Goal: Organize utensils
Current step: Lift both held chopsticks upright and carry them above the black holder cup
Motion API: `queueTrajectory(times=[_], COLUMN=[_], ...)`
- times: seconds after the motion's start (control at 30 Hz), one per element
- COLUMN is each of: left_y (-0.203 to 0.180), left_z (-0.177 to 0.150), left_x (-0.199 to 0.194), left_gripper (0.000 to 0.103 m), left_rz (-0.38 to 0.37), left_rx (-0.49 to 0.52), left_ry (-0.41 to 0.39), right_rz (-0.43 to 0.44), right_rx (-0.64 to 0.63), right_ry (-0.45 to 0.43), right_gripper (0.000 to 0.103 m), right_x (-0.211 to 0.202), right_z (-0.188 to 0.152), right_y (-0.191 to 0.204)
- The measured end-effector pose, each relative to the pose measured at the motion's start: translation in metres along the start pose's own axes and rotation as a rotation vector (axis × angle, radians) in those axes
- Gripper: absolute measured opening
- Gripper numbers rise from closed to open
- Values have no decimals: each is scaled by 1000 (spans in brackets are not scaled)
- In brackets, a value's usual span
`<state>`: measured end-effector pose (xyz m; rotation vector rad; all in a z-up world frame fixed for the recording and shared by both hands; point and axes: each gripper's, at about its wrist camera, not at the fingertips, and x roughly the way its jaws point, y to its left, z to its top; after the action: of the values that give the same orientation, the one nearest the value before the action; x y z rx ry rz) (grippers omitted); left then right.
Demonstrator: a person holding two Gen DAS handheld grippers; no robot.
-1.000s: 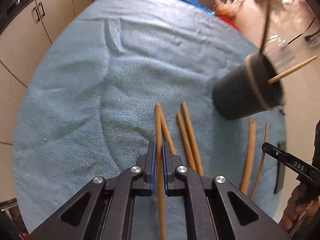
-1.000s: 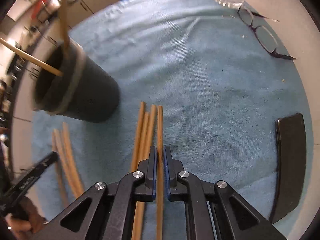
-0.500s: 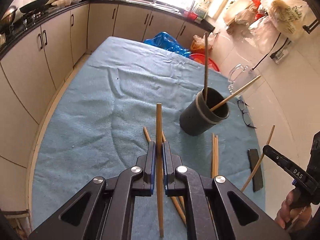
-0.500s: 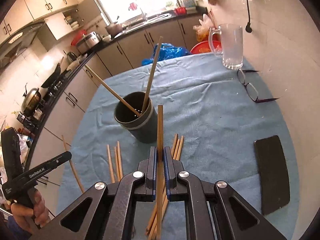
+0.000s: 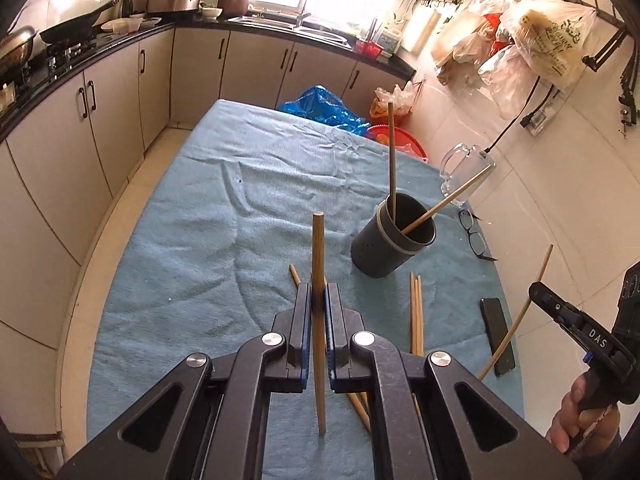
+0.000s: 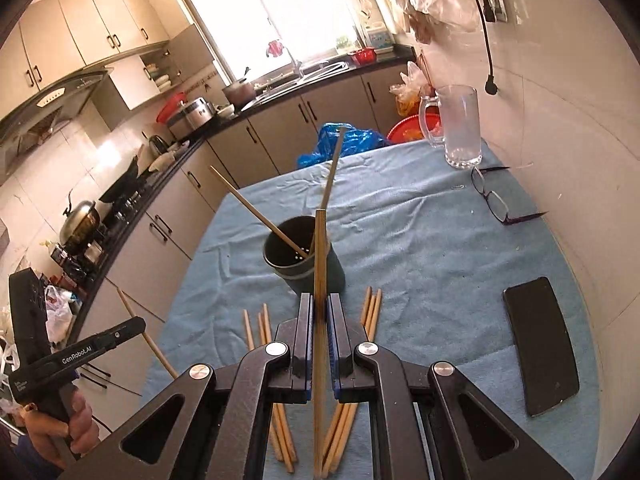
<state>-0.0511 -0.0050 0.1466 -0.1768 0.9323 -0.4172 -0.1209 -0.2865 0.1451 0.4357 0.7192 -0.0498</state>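
Note:
Each gripper holds one wooden chopstick lifted above the blue cloth. My left gripper (image 5: 319,294) is shut on a chopstick (image 5: 318,248) that sticks up past its fingers. My right gripper (image 6: 320,304) is shut on another chopstick (image 6: 320,248), in front of the dark round holder (image 6: 308,264). The holder (image 5: 390,242) stands upright with two chopsticks leaning in it. Loose chopsticks (image 5: 416,312) lie on the cloth near the holder, and others (image 6: 262,326) lie left of my right gripper. The right gripper (image 5: 538,292) also shows at the left wrist view's right edge, the left gripper (image 6: 138,326) at the right wrist view's left edge.
A blue cloth (image 5: 200,248) covers the table. A glass mug (image 6: 460,132), a pair of glasses (image 6: 494,200) and a black phone (image 6: 540,344) lie toward the wall side. Kitchen cabinets and a counter run along the far and left sides.
Both grippers have risen from the cloth with their chopsticks and tilted up, so the kitchen and the whole holder now show. The loose chopsticks stay where they were.

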Motion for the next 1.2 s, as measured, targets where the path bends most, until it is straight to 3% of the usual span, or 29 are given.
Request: queueTrajectory(times=[0.63,1.2], left_y=[20,12], left_z=[-2,17], left_x=[-37,-51], left_gripper=[6,6], left_rz=[-28,-61], left_rx=[-19,-17], left_ry=[-67,-98], right_rz=[18,21], right_rx=[-26,19], right_ry=[-27,-72], right_gripper=[7,7], right_x=[-15,-38], right_z=[6,22], right_y=[28,17])
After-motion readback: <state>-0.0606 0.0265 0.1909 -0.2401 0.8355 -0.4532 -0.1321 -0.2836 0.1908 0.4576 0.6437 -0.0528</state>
